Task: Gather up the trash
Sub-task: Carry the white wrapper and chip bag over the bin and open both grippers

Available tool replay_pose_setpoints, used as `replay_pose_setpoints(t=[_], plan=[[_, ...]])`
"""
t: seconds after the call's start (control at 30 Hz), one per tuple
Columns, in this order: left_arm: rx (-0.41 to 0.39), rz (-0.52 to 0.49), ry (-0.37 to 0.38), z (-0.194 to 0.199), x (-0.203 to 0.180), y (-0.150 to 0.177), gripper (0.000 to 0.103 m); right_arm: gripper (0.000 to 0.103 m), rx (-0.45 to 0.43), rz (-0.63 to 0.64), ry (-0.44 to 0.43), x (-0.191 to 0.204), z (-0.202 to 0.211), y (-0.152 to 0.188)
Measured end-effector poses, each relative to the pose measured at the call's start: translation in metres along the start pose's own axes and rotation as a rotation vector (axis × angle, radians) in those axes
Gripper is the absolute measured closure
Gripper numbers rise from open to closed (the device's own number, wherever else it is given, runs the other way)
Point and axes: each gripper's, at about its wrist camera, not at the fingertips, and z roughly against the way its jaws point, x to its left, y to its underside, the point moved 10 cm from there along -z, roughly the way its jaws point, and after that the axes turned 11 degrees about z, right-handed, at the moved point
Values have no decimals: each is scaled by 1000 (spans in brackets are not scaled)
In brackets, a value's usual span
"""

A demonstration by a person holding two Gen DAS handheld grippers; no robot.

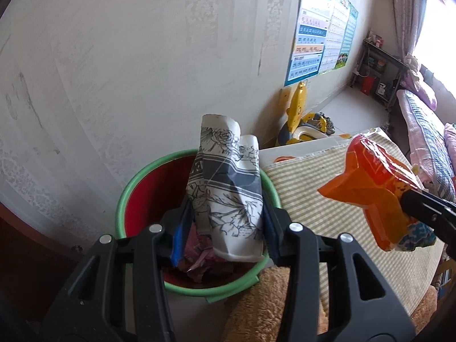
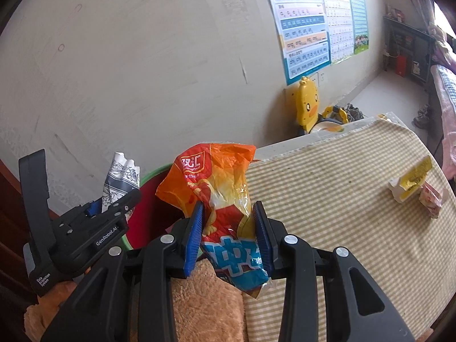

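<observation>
My left gripper (image 1: 225,225) is shut on a crumpled white paper with a grey flower print (image 1: 228,188) and holds it over the red bucket with a green rim (image 1: 125,196), which has pink scraps inside. My right gripper (image 2: 228,228) is shut on an orange and blue snack bag (image 2: 219,188) and holds it above the table edge, just right of the bucket (image 2: 148,216). The bag also shows at the right of the left wrist view (image 1: 373,188). The left gripper and its paper (image 2: 119,179) show at the left of the right wrist view.
A table with a striped cloth (image 2: 342,199) carries a yellow wrapper (image 2: 413,179) and a pink wrapper (image 2: 431,199) at its far right. A brown plush cover (image 2: 205,302) lies at the near edge. A yellow duck potty (image 2: 307,108) stands by the wall.
</observation>
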Motion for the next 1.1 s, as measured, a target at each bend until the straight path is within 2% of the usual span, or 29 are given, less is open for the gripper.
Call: replay_pose_setpoints(t=[0.4,0.7,1.1], plan=[[30,47,-49,-17,32,2,61,69,29,17,-23,15,-25,-6],[88,78,-98,-39,57,18,61,69,63,52,-41,33,-50,-9],[120,105,-125,-51,76,24,60,66,82,65,-100,62,-74,-18]])
